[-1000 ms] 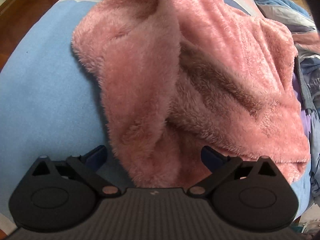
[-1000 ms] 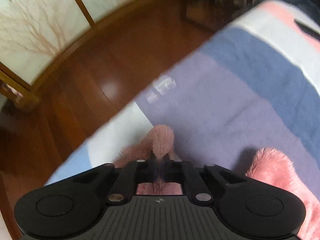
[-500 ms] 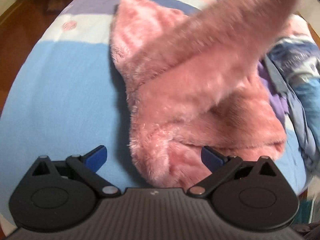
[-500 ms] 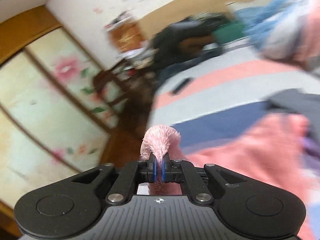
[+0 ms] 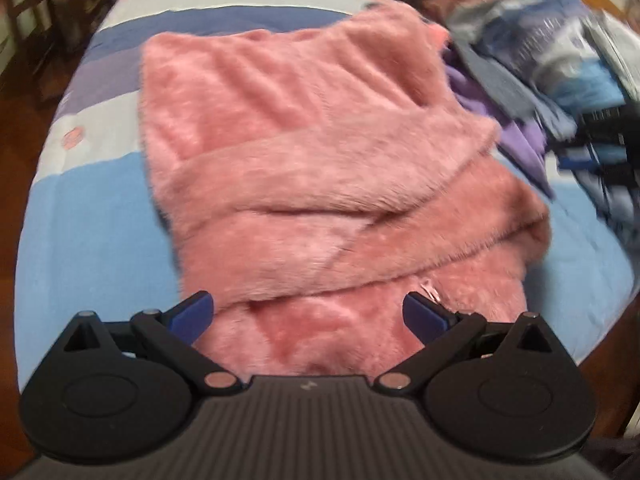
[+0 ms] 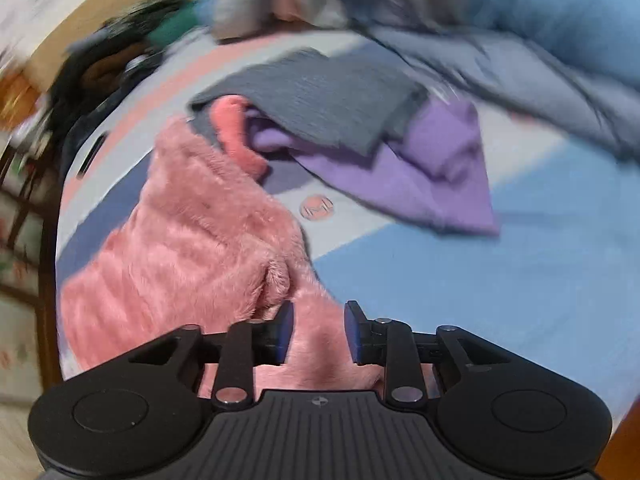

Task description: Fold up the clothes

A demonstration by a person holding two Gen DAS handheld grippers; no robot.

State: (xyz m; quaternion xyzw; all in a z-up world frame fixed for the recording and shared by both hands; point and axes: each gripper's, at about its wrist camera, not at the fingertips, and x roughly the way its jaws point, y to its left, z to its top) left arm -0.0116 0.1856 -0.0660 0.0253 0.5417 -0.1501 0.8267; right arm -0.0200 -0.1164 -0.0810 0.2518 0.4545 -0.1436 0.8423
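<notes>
1. Fleece garment (image 5: 320, 184), pink and fluffy, now lies on the striped bedspread (image 5: 88, 220) in stacked layers. A second ago it was a loose, rumpled heap, and half a second ago a flap of it was in the air. That flap is down across the body, so one fold has landed.
2. Your right gripper (image 6: 318, 332) carried a pinched tuft of pink cloth across the bed. Its jaws are opening now; fleece is between them, but the pads no longer press on it. You are letting the flap go.
3. Your left gripper (image 5: 308, 314) has its jaws wide apart above the near edge of the garment, holding nothing, the same as a second ago.
4. Fold looks rough: the top layer runs diagonally and the right edge bulges. Judging from this, you need to square or smooth it before the next fold.
5. Beside the garment's right side lie a purple cloth (image 6: 440, 168) and a grey knit (image 6: 320, 100), with more blurred clothes behind them. Those look unfolded, so most of the task is left.
</notes>
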